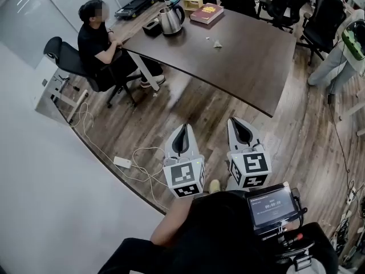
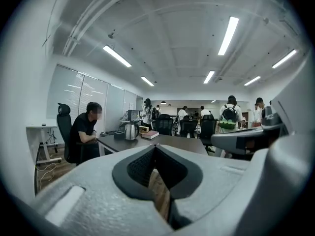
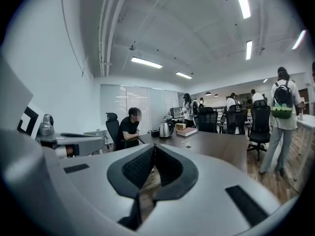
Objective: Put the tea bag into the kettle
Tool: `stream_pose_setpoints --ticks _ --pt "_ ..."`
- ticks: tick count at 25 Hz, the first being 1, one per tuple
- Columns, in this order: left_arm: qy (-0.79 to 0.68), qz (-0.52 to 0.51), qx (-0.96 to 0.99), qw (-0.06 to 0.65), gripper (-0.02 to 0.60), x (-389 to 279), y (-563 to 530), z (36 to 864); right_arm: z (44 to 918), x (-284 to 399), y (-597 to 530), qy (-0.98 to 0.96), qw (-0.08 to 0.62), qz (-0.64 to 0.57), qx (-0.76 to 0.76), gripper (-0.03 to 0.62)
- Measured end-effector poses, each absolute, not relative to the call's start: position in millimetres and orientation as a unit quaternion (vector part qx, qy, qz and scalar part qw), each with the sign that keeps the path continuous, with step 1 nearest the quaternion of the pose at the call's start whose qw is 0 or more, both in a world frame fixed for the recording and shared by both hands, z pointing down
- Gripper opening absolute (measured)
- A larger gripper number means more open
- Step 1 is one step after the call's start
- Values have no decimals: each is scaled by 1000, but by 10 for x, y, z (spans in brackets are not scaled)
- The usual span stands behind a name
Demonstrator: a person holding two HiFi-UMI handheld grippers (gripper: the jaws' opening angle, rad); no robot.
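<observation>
1 seated person [image 1: 94, 43] and 1 book [image 1: 206, 13] flank the kettle [image 1: 170, 19].

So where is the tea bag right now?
In the head view the tea bag lies on the dark table, right of the kettle and this side of the red book.

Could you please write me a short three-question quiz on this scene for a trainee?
1. True or false: the left gripper and the right gripper both have their jaws shut on nothing.
2. Where is the tea bag? A) on the table, apart from the kettle B) inside the kettle C) between the right gripper's jaws
3. Fill in: beside the kettle lies a dark red ____.
Key: 1 true; 2 A; 3 book.
</observation>
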State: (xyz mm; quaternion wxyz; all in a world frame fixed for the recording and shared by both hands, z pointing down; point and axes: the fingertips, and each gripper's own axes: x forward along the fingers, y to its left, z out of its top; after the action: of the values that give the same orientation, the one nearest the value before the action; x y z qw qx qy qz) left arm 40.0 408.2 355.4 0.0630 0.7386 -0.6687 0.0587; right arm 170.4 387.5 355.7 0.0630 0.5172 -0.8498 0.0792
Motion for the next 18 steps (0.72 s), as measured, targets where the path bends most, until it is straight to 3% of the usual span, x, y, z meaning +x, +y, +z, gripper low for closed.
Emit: stream_pose_setpoints --ticks 18 --pt "-665 58 740 78 6 324 4031 3618 3635 1767 3844 -852 88 106 505 6"
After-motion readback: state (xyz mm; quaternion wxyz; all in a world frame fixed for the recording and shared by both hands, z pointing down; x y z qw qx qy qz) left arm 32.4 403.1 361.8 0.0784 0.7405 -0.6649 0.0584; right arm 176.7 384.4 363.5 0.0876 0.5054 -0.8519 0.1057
